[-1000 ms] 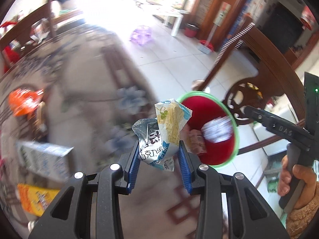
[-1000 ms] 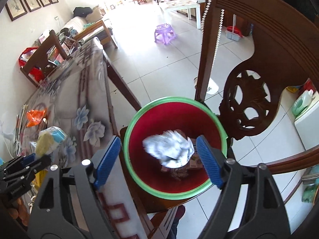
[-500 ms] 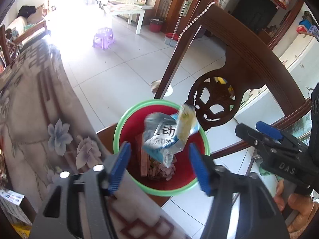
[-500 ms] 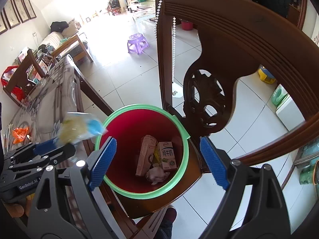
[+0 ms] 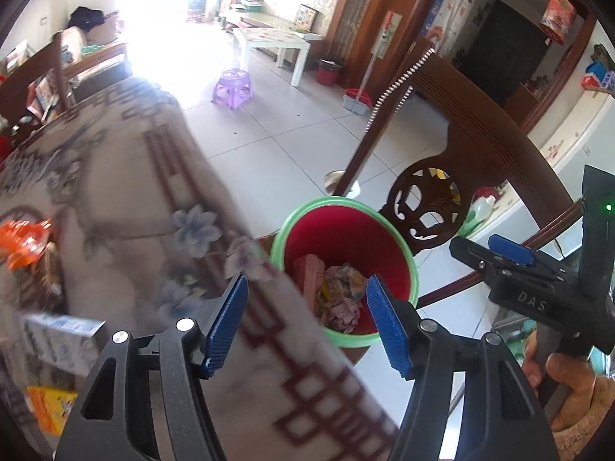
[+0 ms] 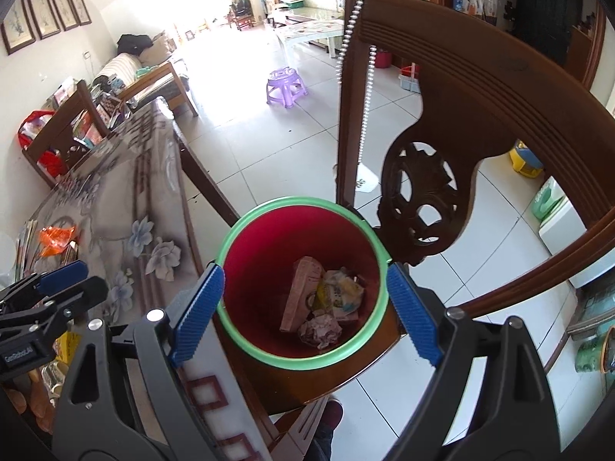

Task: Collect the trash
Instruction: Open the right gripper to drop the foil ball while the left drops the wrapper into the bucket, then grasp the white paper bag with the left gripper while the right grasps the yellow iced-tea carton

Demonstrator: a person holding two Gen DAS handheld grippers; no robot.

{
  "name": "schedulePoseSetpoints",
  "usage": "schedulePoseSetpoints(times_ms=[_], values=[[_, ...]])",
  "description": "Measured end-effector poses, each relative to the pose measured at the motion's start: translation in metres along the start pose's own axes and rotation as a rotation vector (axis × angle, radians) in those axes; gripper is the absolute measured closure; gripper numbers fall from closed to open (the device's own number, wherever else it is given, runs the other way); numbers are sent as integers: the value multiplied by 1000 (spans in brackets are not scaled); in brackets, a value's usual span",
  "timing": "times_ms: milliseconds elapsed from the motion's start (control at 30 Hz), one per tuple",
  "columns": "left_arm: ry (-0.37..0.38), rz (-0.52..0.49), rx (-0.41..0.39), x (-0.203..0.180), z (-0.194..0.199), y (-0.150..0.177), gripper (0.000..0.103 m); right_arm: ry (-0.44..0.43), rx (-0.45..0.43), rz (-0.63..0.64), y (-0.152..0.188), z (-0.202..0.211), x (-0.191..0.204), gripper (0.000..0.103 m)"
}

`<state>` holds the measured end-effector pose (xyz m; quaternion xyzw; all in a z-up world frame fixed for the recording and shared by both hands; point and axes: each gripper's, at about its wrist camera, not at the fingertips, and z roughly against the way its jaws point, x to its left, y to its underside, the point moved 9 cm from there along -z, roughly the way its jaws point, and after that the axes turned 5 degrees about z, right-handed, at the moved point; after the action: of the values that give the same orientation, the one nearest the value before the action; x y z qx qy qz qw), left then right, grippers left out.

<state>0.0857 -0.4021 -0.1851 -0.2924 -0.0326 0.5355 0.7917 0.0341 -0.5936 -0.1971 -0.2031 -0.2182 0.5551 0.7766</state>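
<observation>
Left gripper (image 5: 305, 320): jaws spread wide, nothing between the blue pads, hanging over the table edge with the bin just beyond the fingertips.
Right gripper (image 6: 303, 311): jaws wide too, empty, poised straight above the bin mouth (the rim sits neatly between its two pads in its own view).
Trash bin (image 6: 269, 226): red inside, green rim, upright on the seat of the carved wooden chair (image 6: 461, 88), just beside the table.
Trash in the bin: a pinkish flattened carton (image 6: 300, 292) leaning on the inner wall, a crinkled yellow-and-white snack wrapper (image 6: 340, 292) beside it, a crumpled paper ball (image 6: 319, 330) below them, all at the bottom and touching.
Trash on the table: an orange wrapper (image 6: 55, 239) far back by the left edge; a white-and-blue carton (image 5: 57, 336) and a yellow packet (image 5: 52, 407) nearer, both blurred.
Table (image 5: 127, 192): grey floral cloth with a dark red border pattern, smeared in the left view.
Floor beyond: white tiles, a purple plastic stool (image 6: 286, 86) well apart from the chair.
</observation>
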Motion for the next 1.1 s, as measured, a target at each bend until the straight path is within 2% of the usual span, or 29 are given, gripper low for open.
schedulePoseSetpoints(times_ms=[233,400,567,767,867,967,1100], values=[[-66,134,-4,68,27,29,42,-27,11,77,12,7,45,17],[-84,218,-10,112,43,44,42,-52,22,139,23,12,83,17],[-94,240,-39,144,67,56,42,-88,41,189,38,14,128,17],[-94,246,-55,190,99,81,37,-140,75,260,62,12,190,17],[-68,220,-34,208,112,102,36,-155,98,300,77,11,220,17],[-36,114,7,216,123,130,31,-158,108,326,89,13,242,16],[-15,-68,101,218,126,173,31,-153,111,306,99,18,257,16]])
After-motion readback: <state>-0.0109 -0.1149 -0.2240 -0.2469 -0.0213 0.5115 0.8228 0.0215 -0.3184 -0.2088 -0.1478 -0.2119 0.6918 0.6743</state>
